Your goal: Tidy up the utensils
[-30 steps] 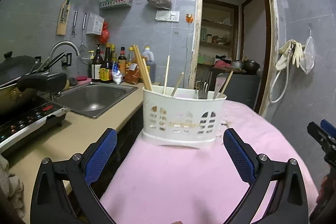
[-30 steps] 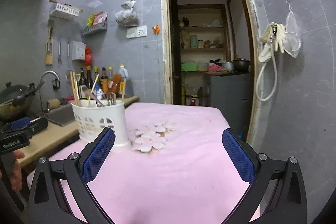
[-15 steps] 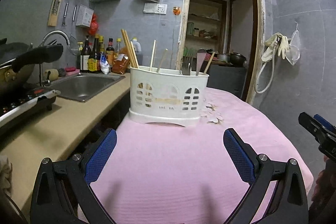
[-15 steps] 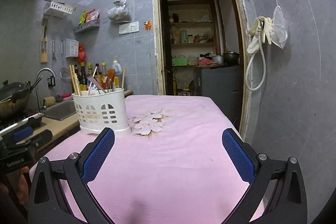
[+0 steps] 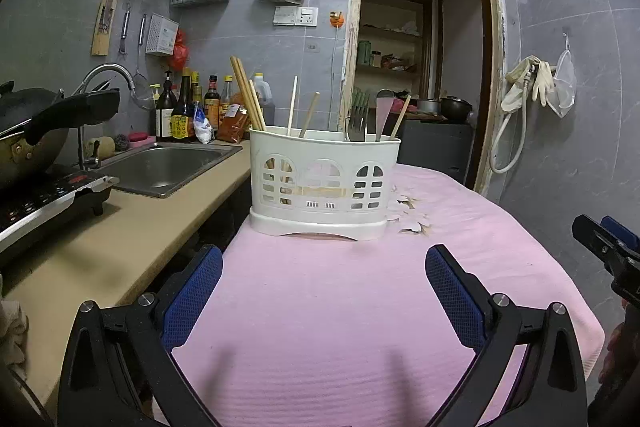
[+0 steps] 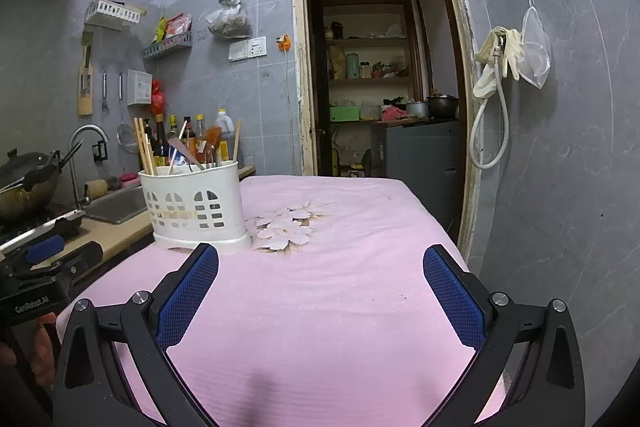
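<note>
So both tools have backed off. The left tool (image 5: 323, 291) sits farther from the white utensil holder (image 5: 324, 183) than a second ago, released and empty; the right tool (image 6: 320, 291) is likewise spread wide, holding nothing. The holder stands upright on the pink-covered tabletop (image 5: 360, 307), chopsticks (image 5: 248, 95), fork (image 5: 357, 125) and spoon inside. Task looks finished.
</note>
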`<control>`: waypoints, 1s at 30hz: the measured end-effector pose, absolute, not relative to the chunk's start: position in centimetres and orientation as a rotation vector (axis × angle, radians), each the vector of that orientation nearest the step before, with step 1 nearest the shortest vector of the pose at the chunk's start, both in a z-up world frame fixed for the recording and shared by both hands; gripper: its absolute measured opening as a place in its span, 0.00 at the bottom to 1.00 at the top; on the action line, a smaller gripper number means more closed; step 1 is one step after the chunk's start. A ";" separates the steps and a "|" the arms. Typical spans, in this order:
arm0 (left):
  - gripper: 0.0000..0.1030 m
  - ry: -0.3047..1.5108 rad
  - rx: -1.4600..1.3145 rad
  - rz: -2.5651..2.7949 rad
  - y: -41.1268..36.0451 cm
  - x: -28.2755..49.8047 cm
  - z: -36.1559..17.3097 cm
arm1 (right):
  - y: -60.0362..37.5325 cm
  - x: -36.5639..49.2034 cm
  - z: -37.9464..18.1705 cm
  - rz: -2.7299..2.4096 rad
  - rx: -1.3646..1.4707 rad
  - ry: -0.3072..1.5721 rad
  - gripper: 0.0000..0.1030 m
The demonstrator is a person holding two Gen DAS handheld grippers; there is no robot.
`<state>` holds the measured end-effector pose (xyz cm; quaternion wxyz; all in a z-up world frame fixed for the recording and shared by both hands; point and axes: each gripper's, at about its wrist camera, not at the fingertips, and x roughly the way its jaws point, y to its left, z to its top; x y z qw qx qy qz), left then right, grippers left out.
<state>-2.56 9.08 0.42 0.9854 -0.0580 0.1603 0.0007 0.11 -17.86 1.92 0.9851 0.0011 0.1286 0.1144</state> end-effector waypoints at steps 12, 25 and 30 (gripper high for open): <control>0.97 0.327 -0.105 0.005 9.3 -2.3 0.2 | -17.9 0.4 2.0 0.239 0.009 0.267 1.00; 0.97 0.323 -0.097 0.008 9.5 -2.1 0.2 | -17.9 0.4 2.0 0.238 0.010 0.265 1.00; 0.97 0.320 -0.097 0.011 9.5 -2.1 0.2 | -17.9 0.4 2.0 0.239 0.008 0.264 1.00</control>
